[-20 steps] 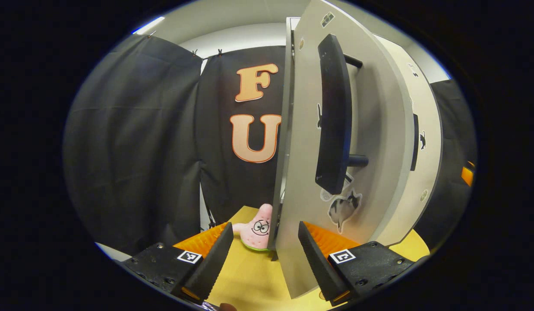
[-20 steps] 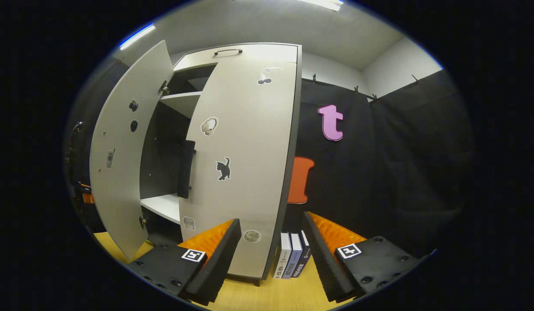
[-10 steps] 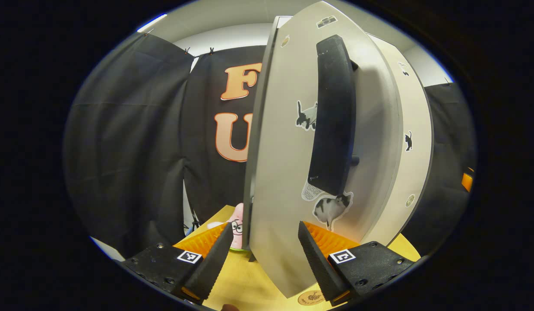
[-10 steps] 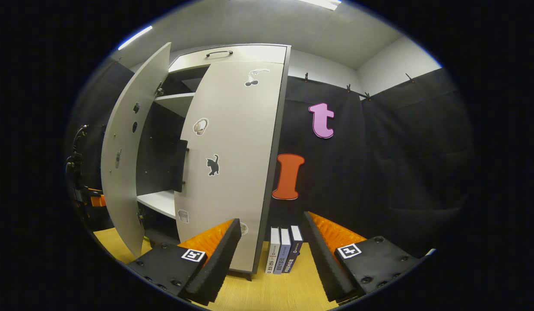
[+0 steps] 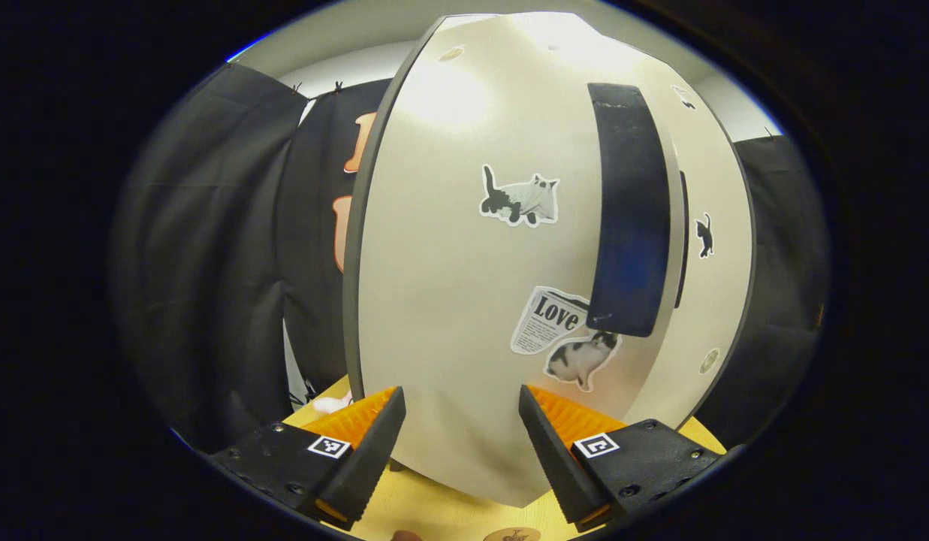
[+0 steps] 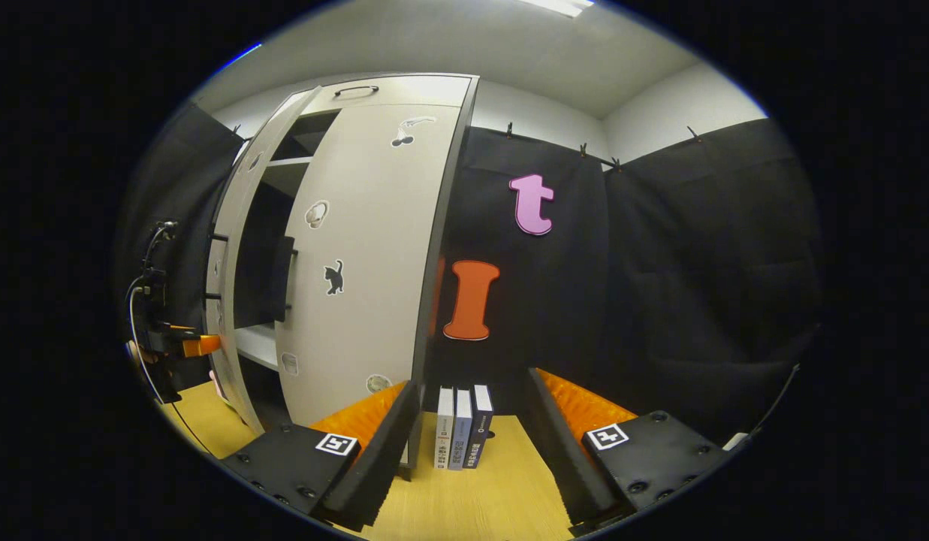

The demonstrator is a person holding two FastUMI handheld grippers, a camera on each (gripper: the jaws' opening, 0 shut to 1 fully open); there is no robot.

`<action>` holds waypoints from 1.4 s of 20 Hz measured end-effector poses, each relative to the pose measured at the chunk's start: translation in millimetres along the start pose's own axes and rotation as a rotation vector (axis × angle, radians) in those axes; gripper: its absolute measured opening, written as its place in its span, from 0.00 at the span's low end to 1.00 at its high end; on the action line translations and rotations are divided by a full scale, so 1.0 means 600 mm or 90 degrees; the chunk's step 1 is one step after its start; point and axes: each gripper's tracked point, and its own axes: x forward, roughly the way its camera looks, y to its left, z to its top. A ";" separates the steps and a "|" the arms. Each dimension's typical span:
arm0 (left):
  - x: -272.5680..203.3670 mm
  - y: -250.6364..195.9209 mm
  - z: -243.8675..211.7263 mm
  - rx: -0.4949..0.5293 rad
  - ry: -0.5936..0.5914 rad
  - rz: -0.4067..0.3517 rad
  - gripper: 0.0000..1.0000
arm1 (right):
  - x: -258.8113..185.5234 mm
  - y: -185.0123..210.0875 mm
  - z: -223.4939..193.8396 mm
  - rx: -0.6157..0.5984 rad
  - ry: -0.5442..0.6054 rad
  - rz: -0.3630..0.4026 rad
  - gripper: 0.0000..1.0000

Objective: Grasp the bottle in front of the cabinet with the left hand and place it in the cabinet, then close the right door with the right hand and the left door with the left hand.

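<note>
**Left door nearly shut, right door shut**

Left gripper view: left gripper [image 5: 458, 443] is sitting low in front of the left door [image 5: 472, 300], jaws wide, nothing between them; cannot tell if a finger is touching the panel. Door face is facing the camera, cat stickers [image 5: 520, 200] on it, its black handle [image 5: 628, 218] at its right edge. Right door [image 5: 716, 255] is lying just beyond.

Right gripper view: left door [image 6: 235, 248] is standing slightly ajar at the left, shelf [image 6: 255, 344] showing in the gap. Right door [image 6: 363, 255] is lying flat against the cabinet. Right gripper [image 6: 468, 443] is hanging clear of it, jaws wide, holding nothing. Books [image 6: 461, 428] are standing on the table [image 6: 502, 496] beside the cabinet. Bottle: cannot tell where.
</note>
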 end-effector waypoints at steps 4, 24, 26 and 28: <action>0.004 0.003 0.000 0.019 -0.002 -0.001 0.92 | 0.008 0.004 -0.015 0.002 0.014 0.006 0.95; -0.164 -0.045 0.158 0.003 -0.041 -0.057 0.94 | 0.045 0.050 0.012 0.044 -0.012 0.080 0.95; -0.187 -0.043 0.177 0.002 -0.049 -0.059 0.94 | 0.046 0.060 0.016 0.046 -0.015 0.087 0.95; -0.210 -0.042 0.192 0.002 -0.056 -0.063 0.94 | 0.047 0.066 0.020 0.050 -0.019 0.093 0.95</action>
